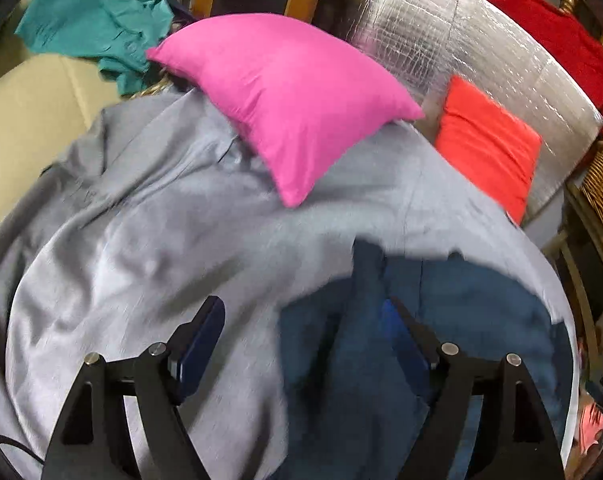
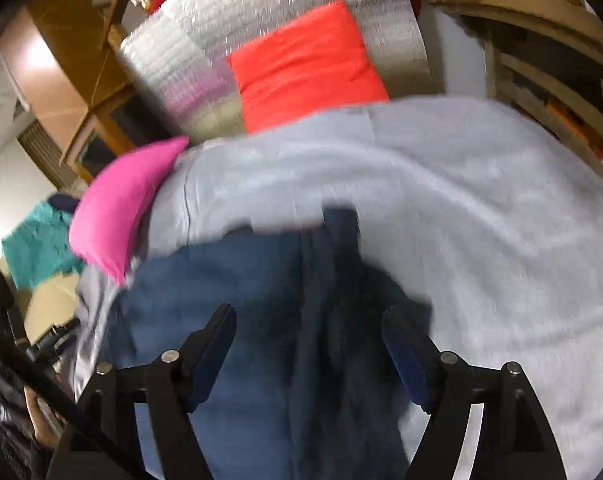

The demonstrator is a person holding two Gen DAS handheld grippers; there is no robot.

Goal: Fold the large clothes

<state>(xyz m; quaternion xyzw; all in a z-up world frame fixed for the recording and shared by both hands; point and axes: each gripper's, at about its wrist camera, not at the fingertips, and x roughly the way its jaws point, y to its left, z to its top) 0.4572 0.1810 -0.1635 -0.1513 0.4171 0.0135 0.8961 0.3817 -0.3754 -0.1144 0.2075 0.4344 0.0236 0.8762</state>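
- Ahead of the left gripper (image 1: pixel 303 320), open grey sheet (image 1: pixel 141 208) lies free.
- Farther ahead, the pink pillow (image 1: pixel 285 96) blocks.
- Beyond the right gripper (image 2: pixel 309 332), the orange cushion (image 2: pixel 305 68) blocks.

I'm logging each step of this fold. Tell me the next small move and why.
Probably bring both grippers down to pinch the edges of the dark blue garment. The left gripper and right gripper are both open with nothing pinched, and the garment lies rumpled on the grey sheet, not yet squared.

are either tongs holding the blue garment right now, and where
Neither. Left tongs and right tongs stand open above the blue garment; nothing is pinched.
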